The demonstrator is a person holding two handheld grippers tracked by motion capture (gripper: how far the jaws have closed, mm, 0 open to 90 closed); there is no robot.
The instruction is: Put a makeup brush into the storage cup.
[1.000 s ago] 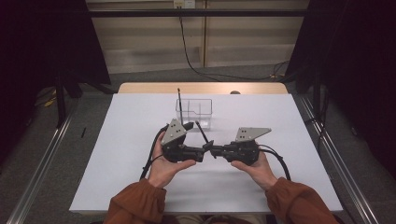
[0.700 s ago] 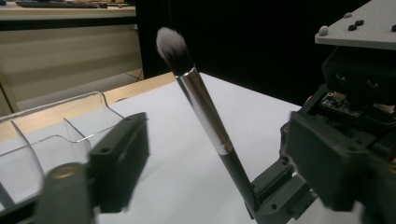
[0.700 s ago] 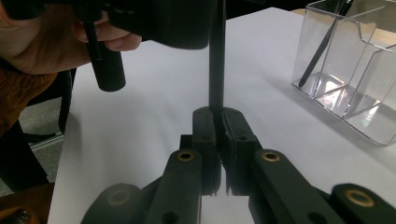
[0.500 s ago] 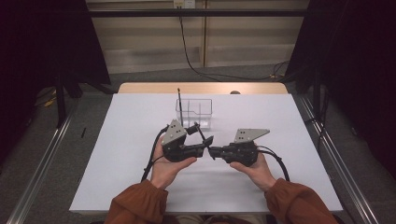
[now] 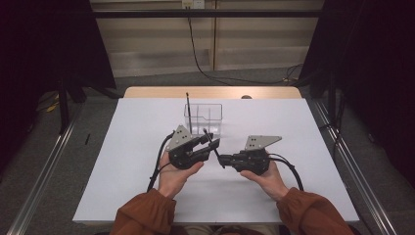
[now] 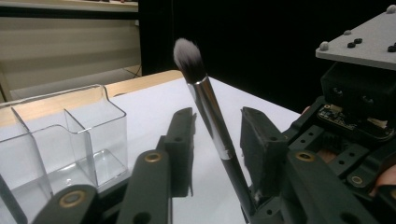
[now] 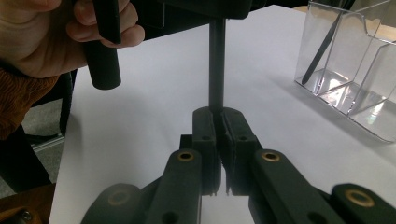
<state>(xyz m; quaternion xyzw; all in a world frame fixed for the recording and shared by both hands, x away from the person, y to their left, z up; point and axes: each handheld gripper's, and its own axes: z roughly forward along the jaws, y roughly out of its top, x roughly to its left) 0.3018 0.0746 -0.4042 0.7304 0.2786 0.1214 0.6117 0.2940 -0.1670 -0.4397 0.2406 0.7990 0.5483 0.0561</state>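
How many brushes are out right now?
2. One brush is clamped at its handle by the right gripper, between the left gripper jaws. One thin dark one stands in the organizer.

You have a makeup brush (image 6: 212, 116) with a black handle, a shiny silver ferrule and bristles dark at the base fading to white tips. Your two claws, left (image 5: 208, 138) and right (image 5: 221, 159), are black under grey plates. The worktop (image 5: 137, 147) is white, the organiser (image 5: 203, 117) clear, your sleeves (image 5: 147, 213) rust-orange.
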